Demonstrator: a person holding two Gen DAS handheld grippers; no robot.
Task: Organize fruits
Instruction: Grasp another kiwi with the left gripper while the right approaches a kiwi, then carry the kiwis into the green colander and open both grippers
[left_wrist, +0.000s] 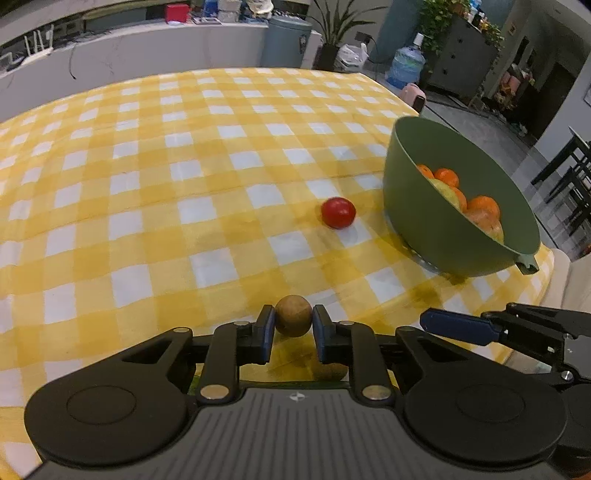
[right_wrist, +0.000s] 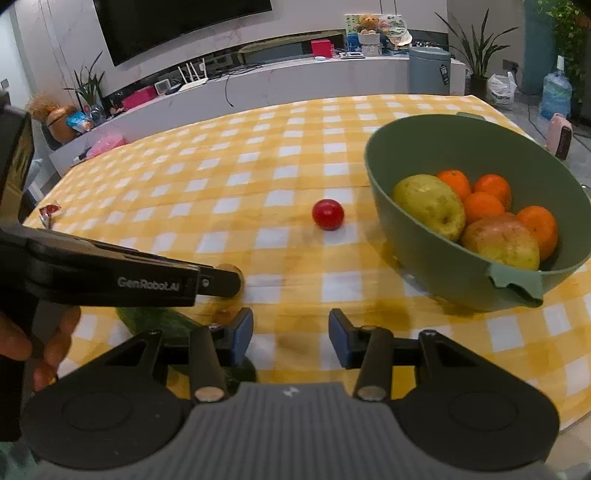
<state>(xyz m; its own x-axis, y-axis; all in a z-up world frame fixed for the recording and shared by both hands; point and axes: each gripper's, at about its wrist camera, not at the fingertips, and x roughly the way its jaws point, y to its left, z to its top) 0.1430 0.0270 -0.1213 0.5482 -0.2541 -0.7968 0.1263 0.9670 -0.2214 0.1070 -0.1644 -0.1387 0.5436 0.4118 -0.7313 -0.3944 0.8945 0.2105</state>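
The green bowl (right_wrist: 443, 284) already held oranges and larger fruit (most of the job). Left of the green bowl, a red fruit (right_wrist: 328, 214) lay loose. Nearer, the left gripper (left_wrist: 293, 320) pinched a small brown fruit (left_wrist: 293, 315); the right gripper (right_wrist: 290, 332) stood part-open, empty.

tablecloth (left_wrist: 147, 184): yellow-white check | bowl (left_wrist: 413, 192): green | tomato (left_wrist: 338, 212): red

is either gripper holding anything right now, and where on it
The left gripper is shut on the small brown round fruit, pads pressing its two sides. The right gripper is open and holds nothing.
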